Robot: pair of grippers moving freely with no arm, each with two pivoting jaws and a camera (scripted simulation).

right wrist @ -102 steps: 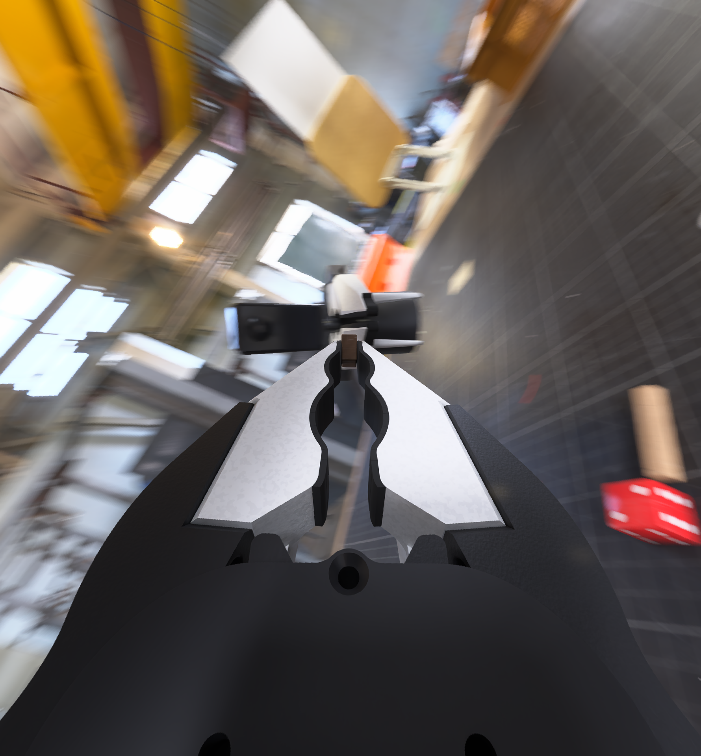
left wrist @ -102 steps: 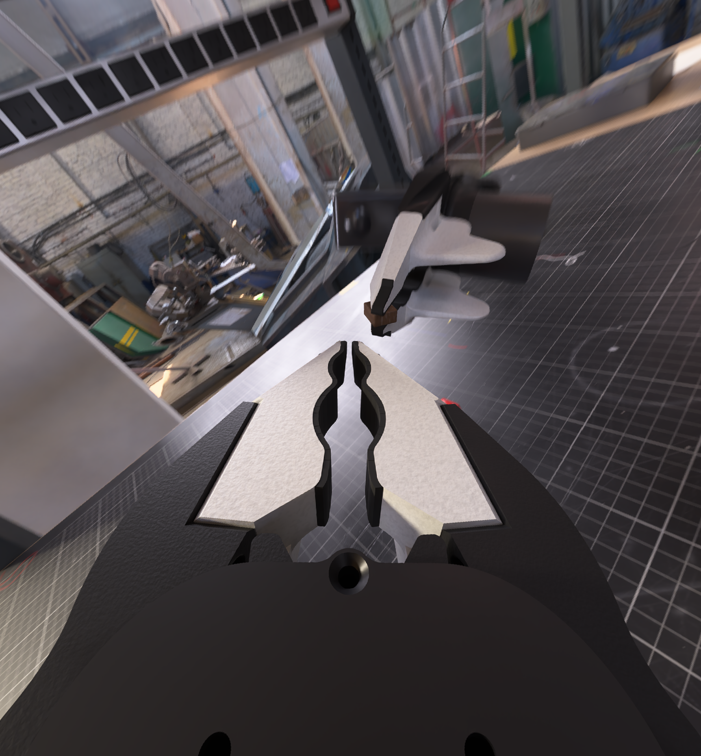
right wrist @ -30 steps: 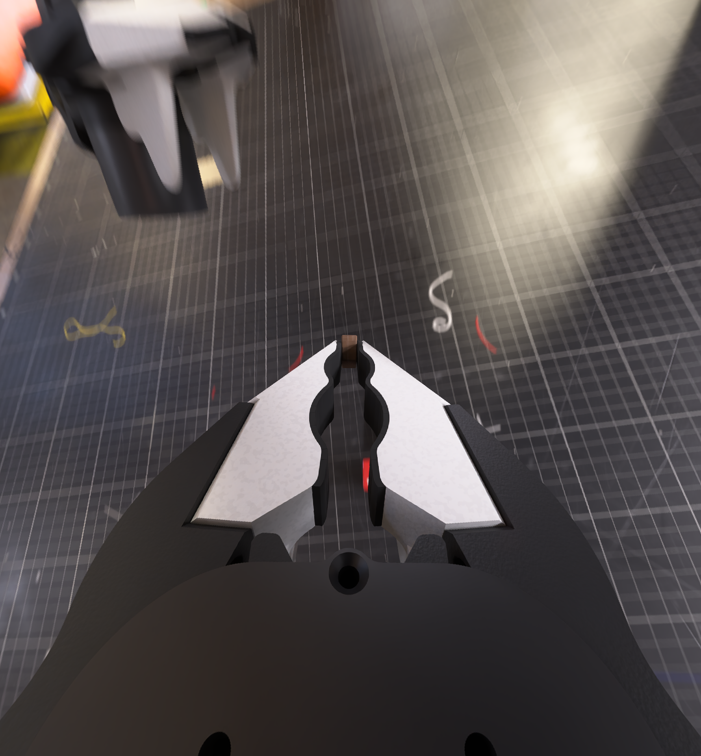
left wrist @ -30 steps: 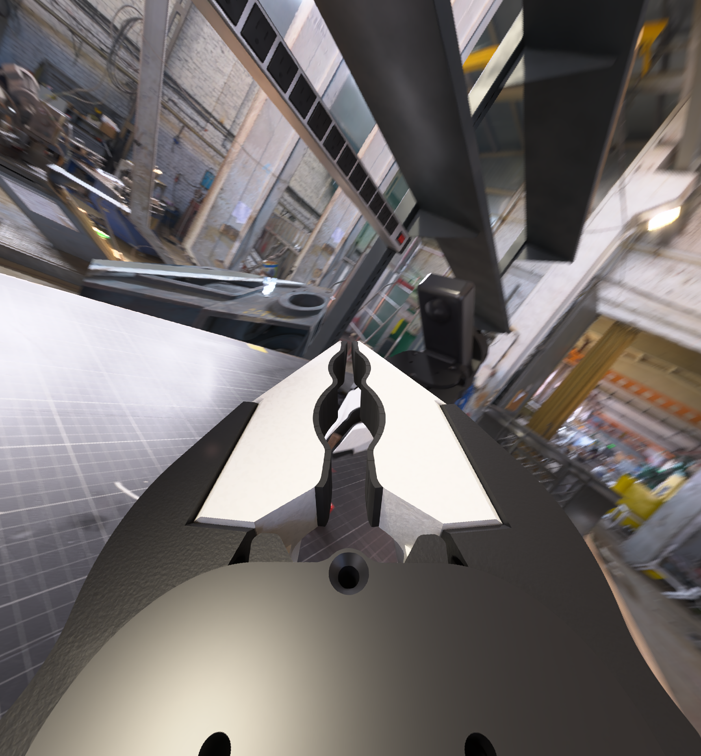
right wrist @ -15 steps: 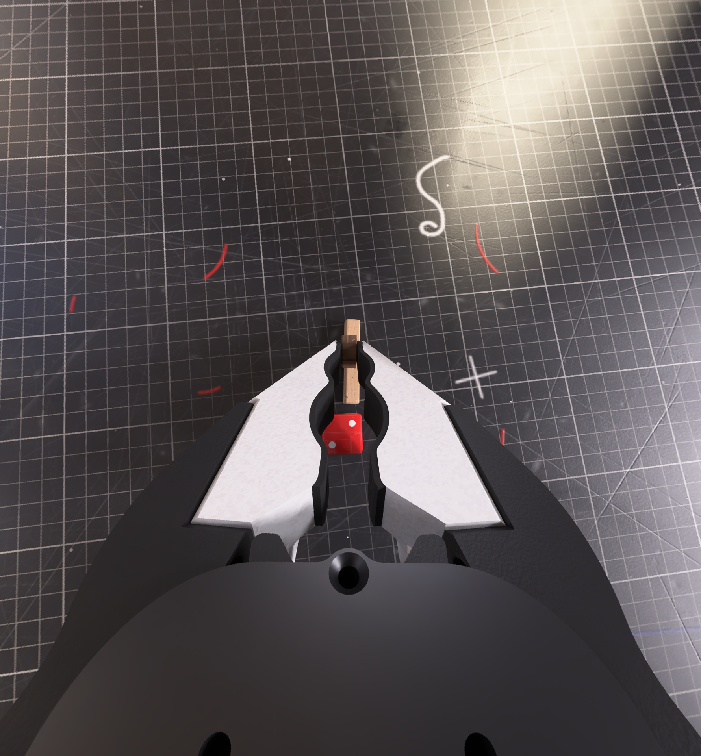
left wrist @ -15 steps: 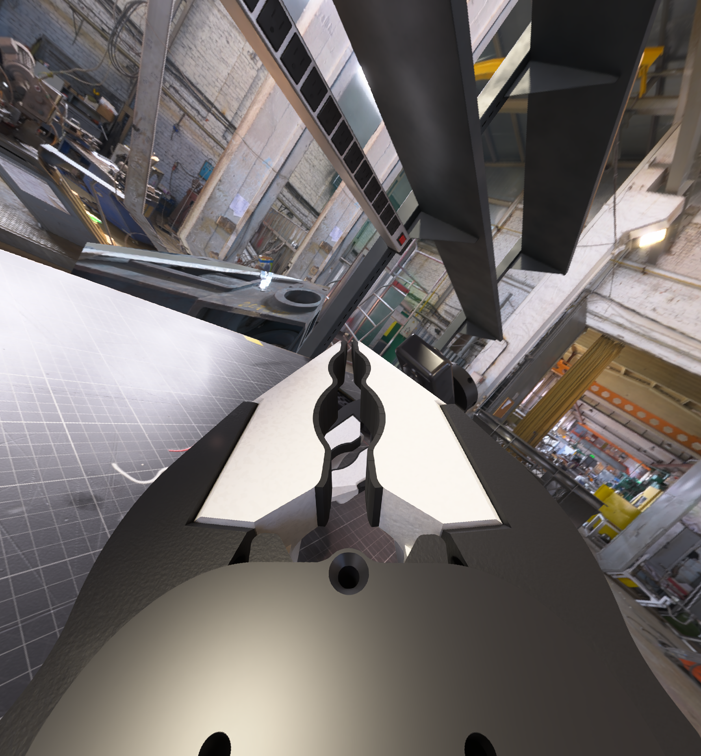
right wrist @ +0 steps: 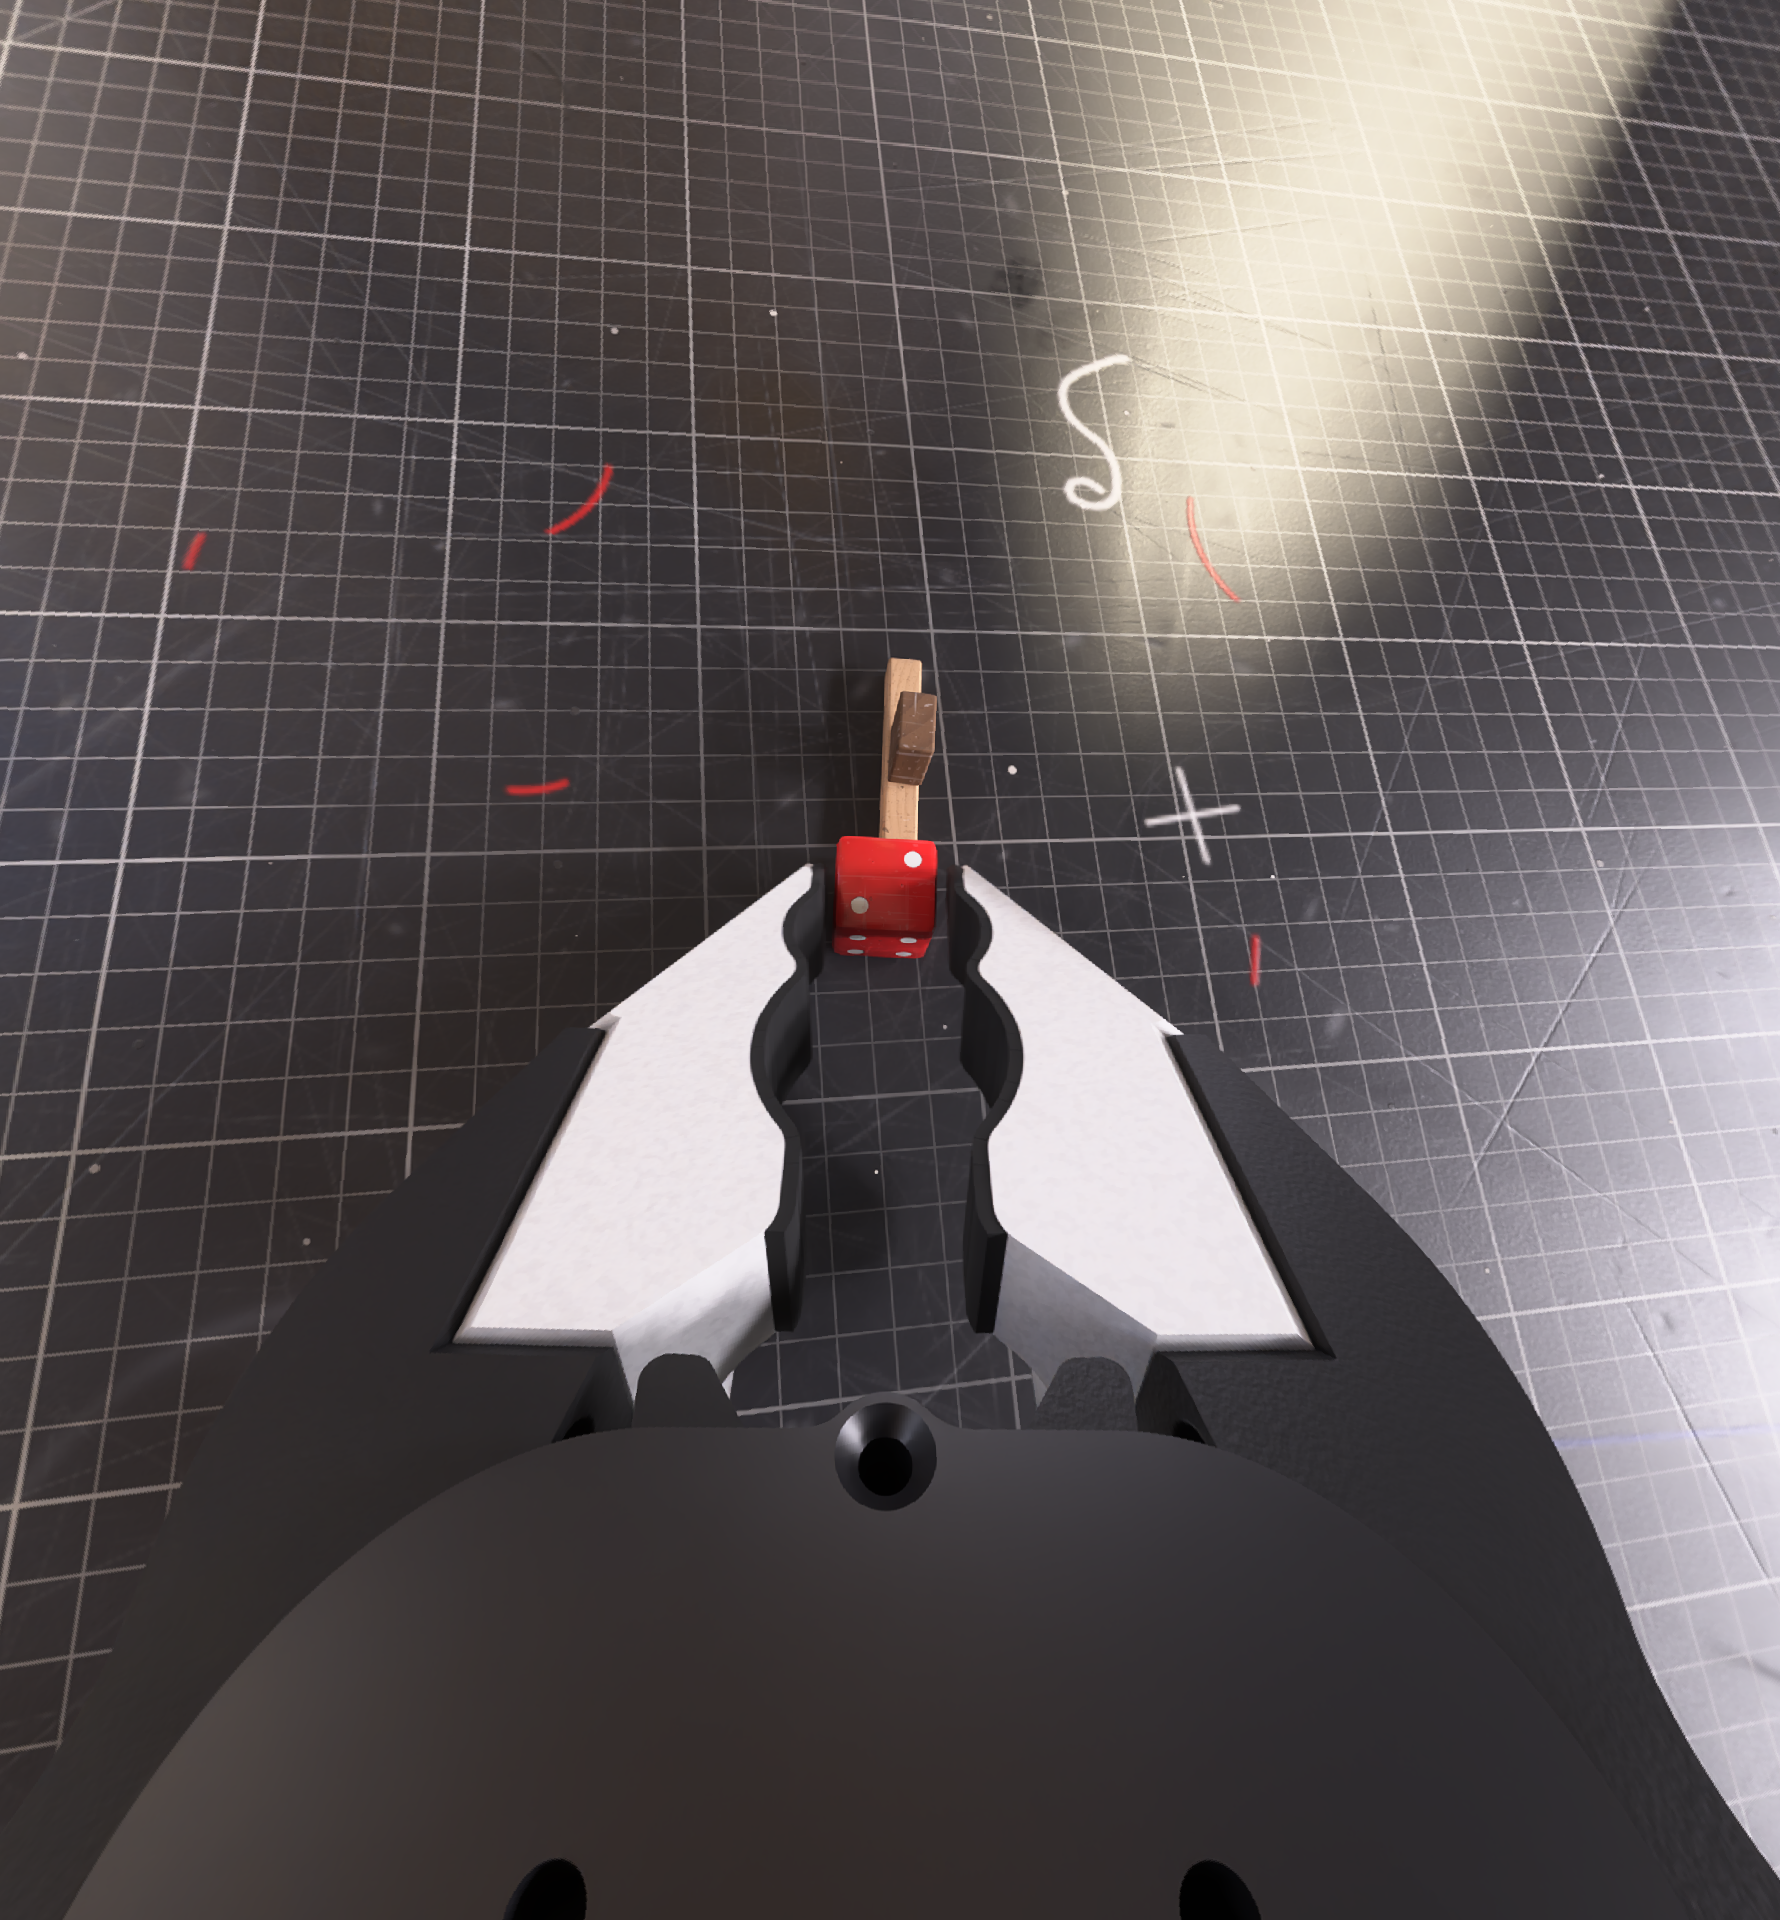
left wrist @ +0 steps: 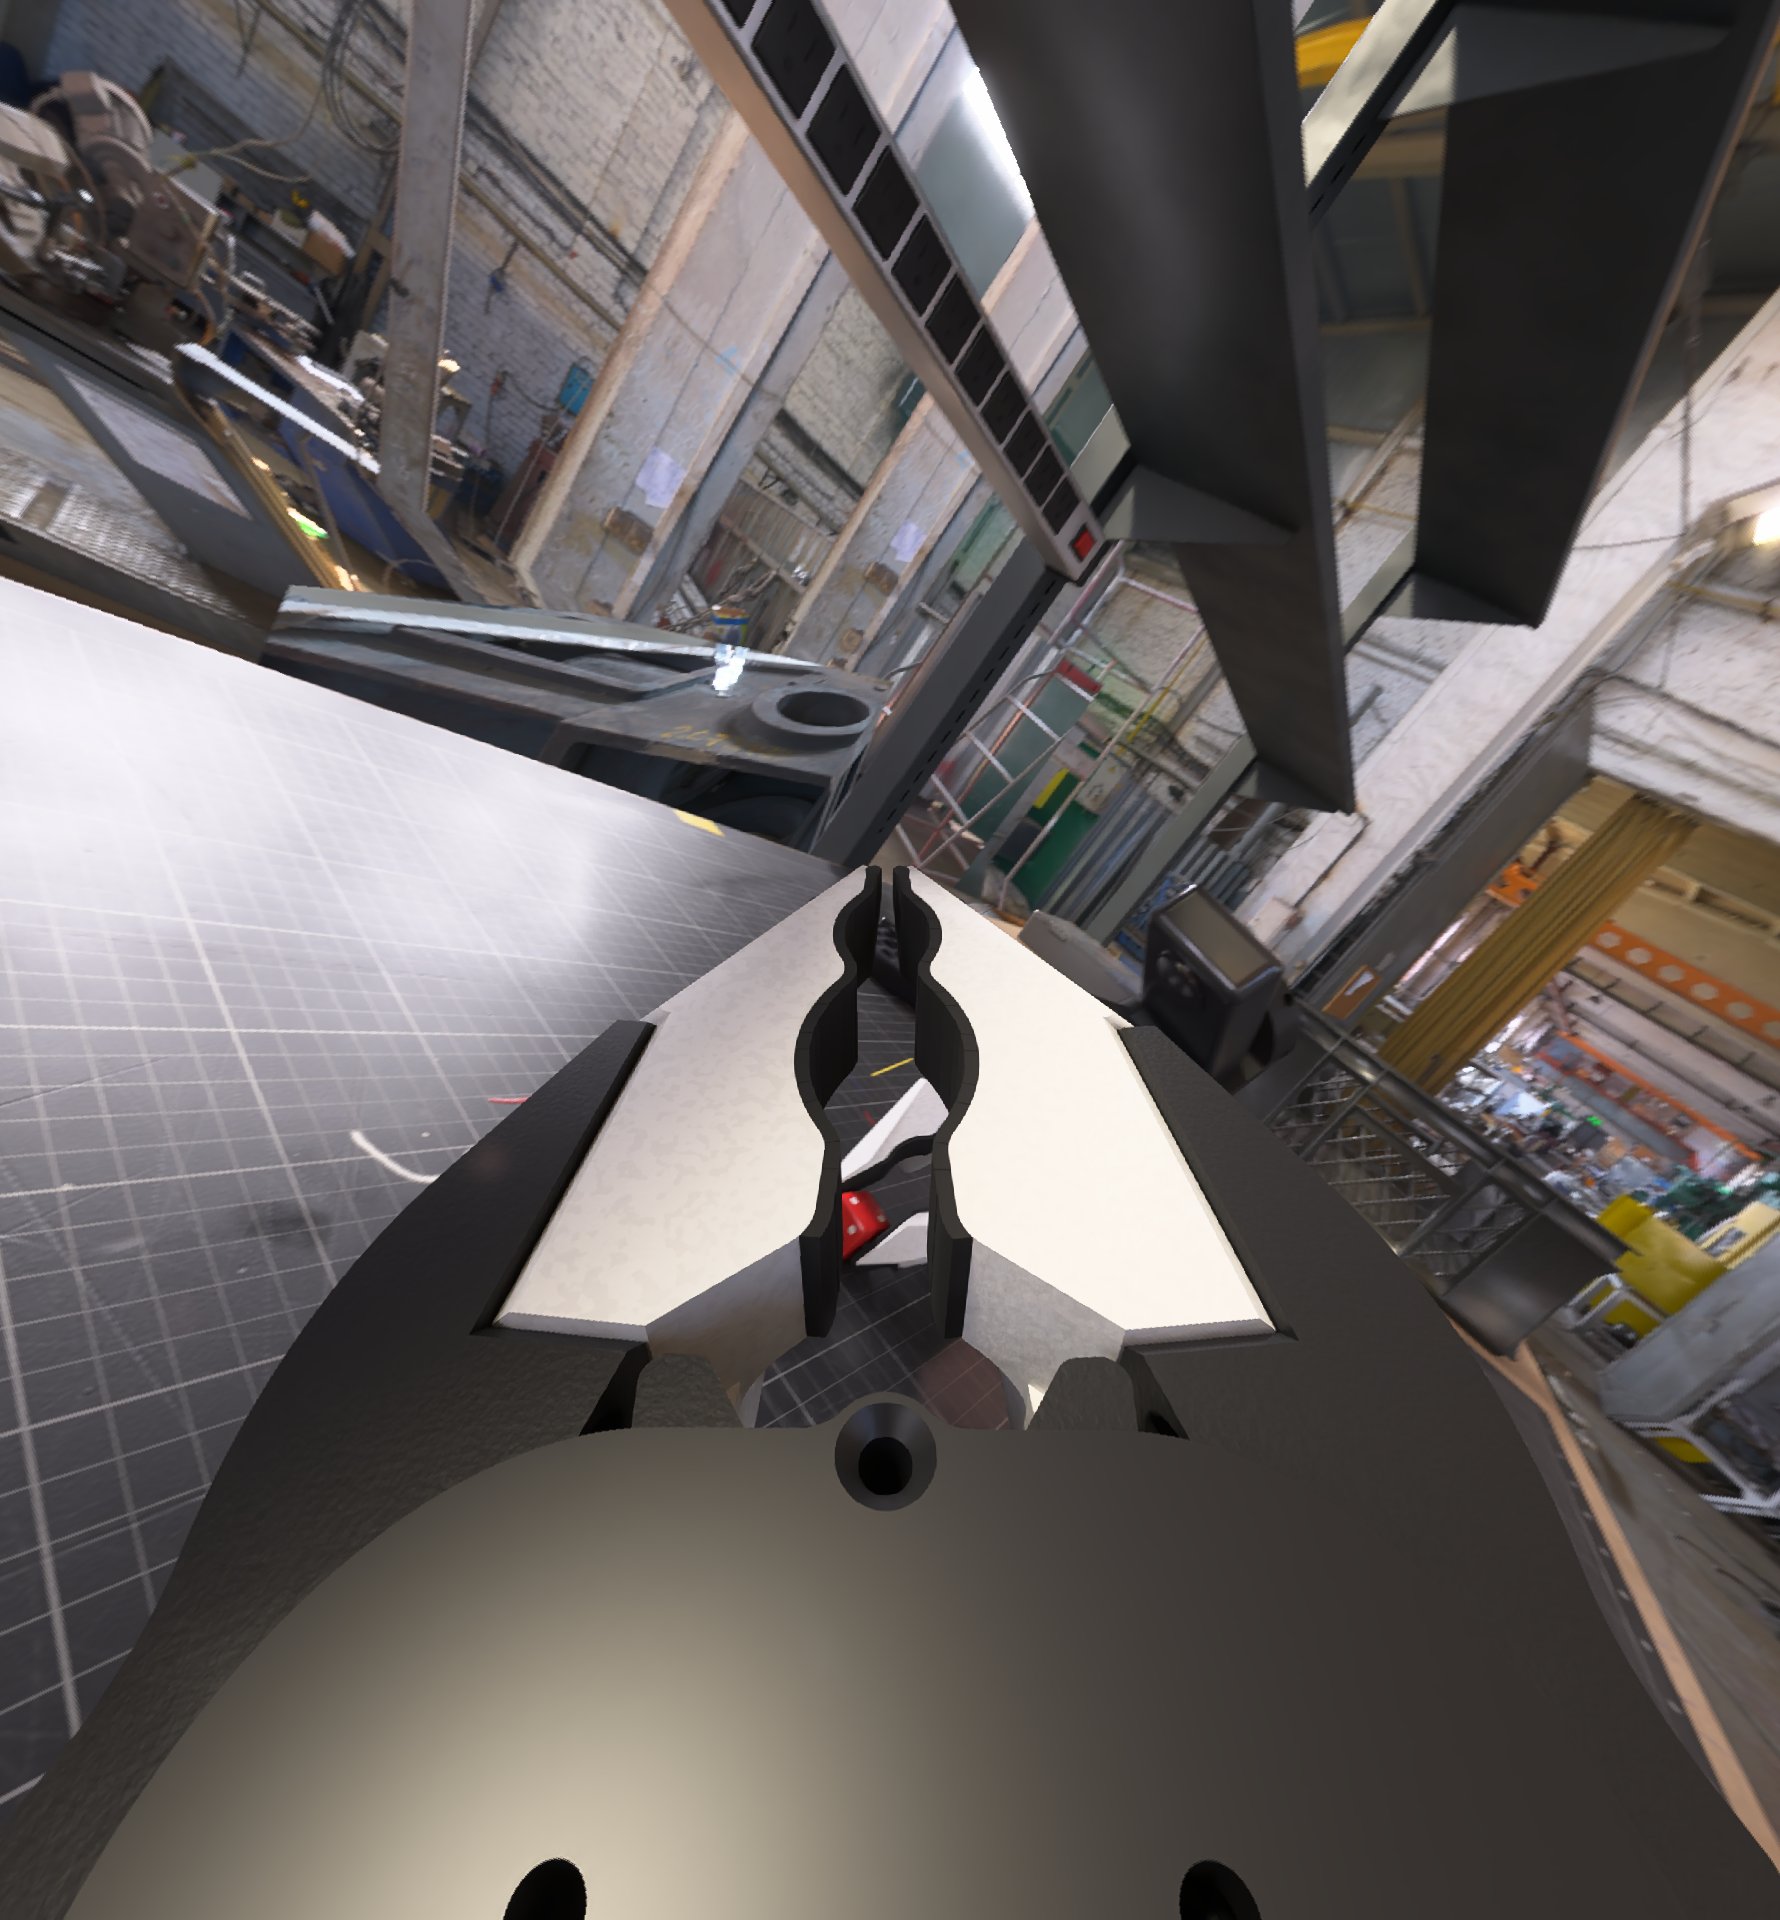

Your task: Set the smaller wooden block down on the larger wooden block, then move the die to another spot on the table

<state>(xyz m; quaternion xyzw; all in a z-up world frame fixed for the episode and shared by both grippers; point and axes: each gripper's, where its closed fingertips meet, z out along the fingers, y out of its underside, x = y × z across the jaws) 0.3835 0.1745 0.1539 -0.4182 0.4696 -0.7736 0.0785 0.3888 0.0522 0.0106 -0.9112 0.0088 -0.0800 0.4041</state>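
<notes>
Right gripper (right wrist: 884,894) now spread, straddling red die (right wrist: 884,896) on desk (right wrist: 346,312); small block (right wrist: 913,737) released onto big block (right wrist: 900,750). Stacking apparently done, die next. Left gripper (left wrist: 886,883) pressed together, empty.

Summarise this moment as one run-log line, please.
small block: on large block | right gripper: open around die | left gripper: shut, empty

Left gripper (left wrist: 886,878) with its 2 white fingers (left wrist: 699,1132) drawn nearly together, tips separated by a narrow slit. Through the gap between them: the red die (left wrist: 862,1222) and white parts of the right gripper (left wrist: 901,1132) around it. Dark gridded mat (left wrist: 190,987) at left; workshop hall beyond.
</notes>
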